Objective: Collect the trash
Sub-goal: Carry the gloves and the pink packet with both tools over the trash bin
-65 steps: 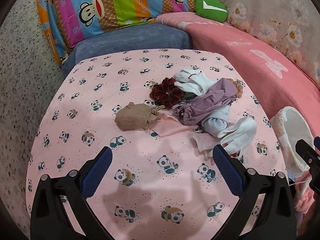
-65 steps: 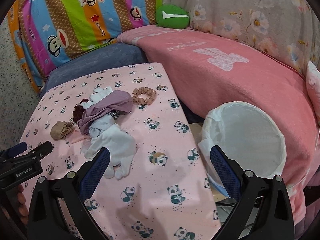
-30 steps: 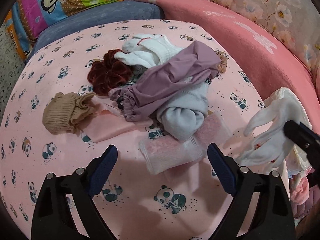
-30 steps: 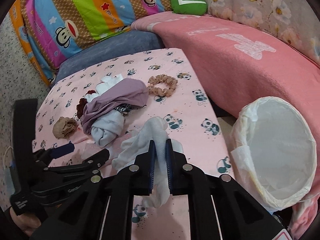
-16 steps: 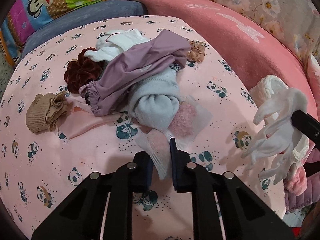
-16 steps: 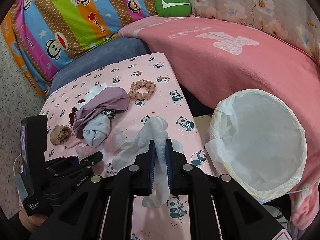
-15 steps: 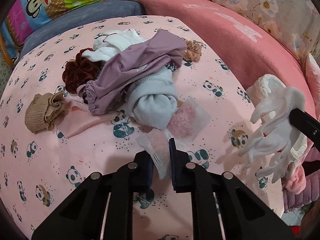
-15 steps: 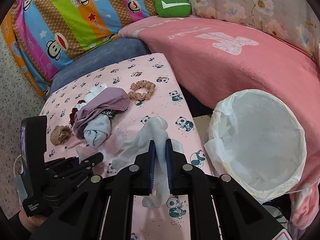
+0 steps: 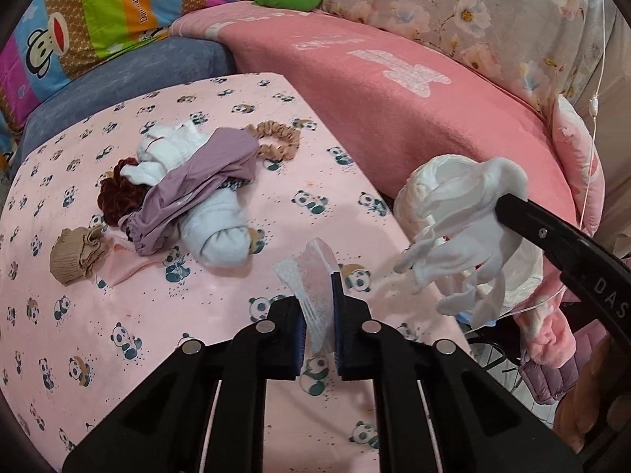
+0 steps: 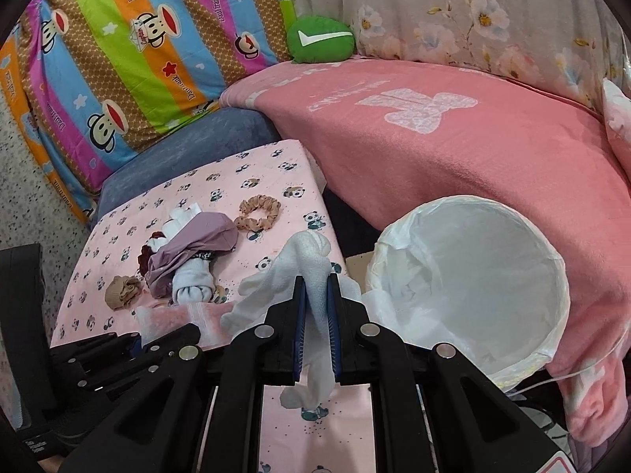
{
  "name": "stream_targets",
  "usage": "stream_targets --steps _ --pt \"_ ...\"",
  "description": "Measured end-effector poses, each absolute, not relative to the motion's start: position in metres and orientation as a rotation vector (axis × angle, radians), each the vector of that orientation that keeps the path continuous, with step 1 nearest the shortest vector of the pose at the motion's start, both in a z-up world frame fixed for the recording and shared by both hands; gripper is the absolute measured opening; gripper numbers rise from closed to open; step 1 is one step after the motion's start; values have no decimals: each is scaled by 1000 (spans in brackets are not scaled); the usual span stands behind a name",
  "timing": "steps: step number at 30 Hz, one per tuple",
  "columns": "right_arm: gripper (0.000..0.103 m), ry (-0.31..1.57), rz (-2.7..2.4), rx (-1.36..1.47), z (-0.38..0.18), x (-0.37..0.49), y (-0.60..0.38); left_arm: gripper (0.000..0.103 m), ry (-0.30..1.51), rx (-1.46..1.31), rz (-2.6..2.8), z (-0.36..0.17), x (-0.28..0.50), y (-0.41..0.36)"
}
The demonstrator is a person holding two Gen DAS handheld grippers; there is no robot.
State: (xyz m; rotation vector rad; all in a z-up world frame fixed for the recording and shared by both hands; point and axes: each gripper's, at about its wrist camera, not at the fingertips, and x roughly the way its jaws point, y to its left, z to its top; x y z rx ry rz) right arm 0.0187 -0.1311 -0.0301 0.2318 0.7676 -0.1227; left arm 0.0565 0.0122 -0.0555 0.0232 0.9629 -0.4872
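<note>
Pinching a clear plastic wrapper [image 9: 315, 287], left gripper [image 9: 317, 315] has jaws nearly together, pads pressed on the film; they have just been closing onto it. Wrapper hangs clear of the panda sheet [image 9: 165, 339]. Right gripper [image 10: 315, 315] is clamped tight on a white glove [image 10: 311, 276], glove fingers dangling below the pads, just left of the white bin liner [image 10: 469, 287]. Bin mouth is wide open, sitting off the sheet's right edge against the pink blanket [image 10: 453, 149].

Readable text: "Paul Frank" on the striped pillow [image 10: 130, 51]; "DAS" on the right gripper's arm in the left view.

Remaining pile near sheet centre: purple sleeve [image 9: 193, 189], pale blue sock [image 9: 221, 240], maroon scrunchie [image 9: 118, 197], tan scrunchie [image 9: 276, 144], tan sock [image 9: 75, 256]. Near half of the sheet is open.
</note>
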Motion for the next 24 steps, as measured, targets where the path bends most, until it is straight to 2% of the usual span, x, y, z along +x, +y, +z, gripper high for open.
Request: stream_targets --steps 11,24 --pt "12 686 -278 263 -8 -7 -210 11 858 75 -643 -12 54 -70" --pt "12 684 -392 319 -17 -20 -286 11 830 141 -754 -6 57 -143"
